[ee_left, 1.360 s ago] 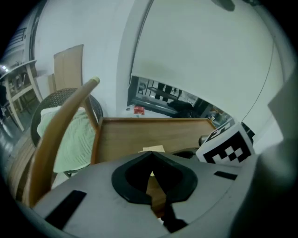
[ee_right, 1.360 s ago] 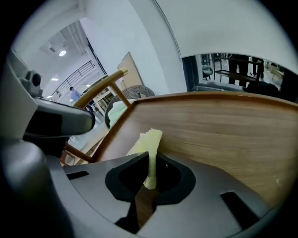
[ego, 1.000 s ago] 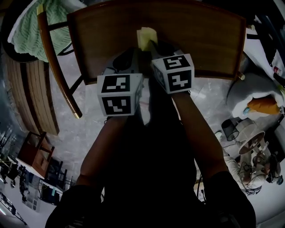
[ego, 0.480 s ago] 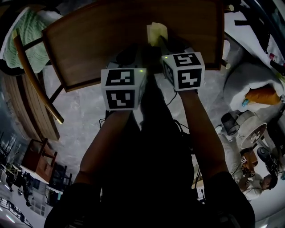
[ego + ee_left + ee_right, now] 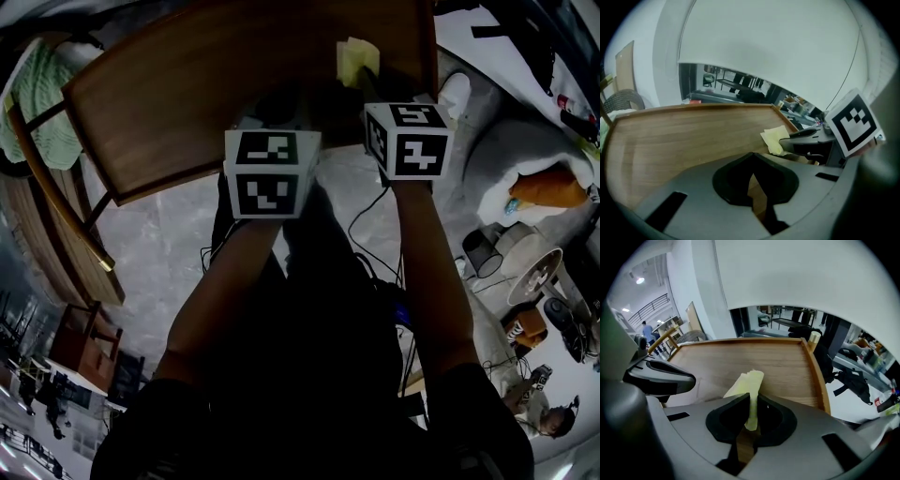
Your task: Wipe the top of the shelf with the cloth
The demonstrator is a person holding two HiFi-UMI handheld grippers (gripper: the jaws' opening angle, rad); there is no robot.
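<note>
The wooden shelf top (image 5: 187, 94) fills the upper head view. A pale yellow cloth (image 5: 353, 58) lies on it near the right edge, with one end pinched upright in my right gripper (image 5: 752, 414), which is shut on it. The same cloth (image 5: 749, 380) trails forward onto the wood (image 5: 778, 359). My left gripper (image 5: 752, 180) hovers over the shelf's front part (image 5: 679, 136), its jaws together with nothing between them. From there the cloth (image 5: 774, 138) and the right gripper (image 5: 806, 143) show to the right.
A raised wooden rim (image 5: 816, 376) runs along the shelf's right side. A chair with a green knitted throw (image 5: 37, 89) stands at the left, a white bag with an orange item (image 5: 539, 178) and a fan (image 5: 534, 277) at the right. Cables (image 5: 370, 225) lie on the floor.
The right gripper has dragged the cloth rightward across the shelf top, from about the middle to near the right edge. The left gripper moved right alongside it.
</note>
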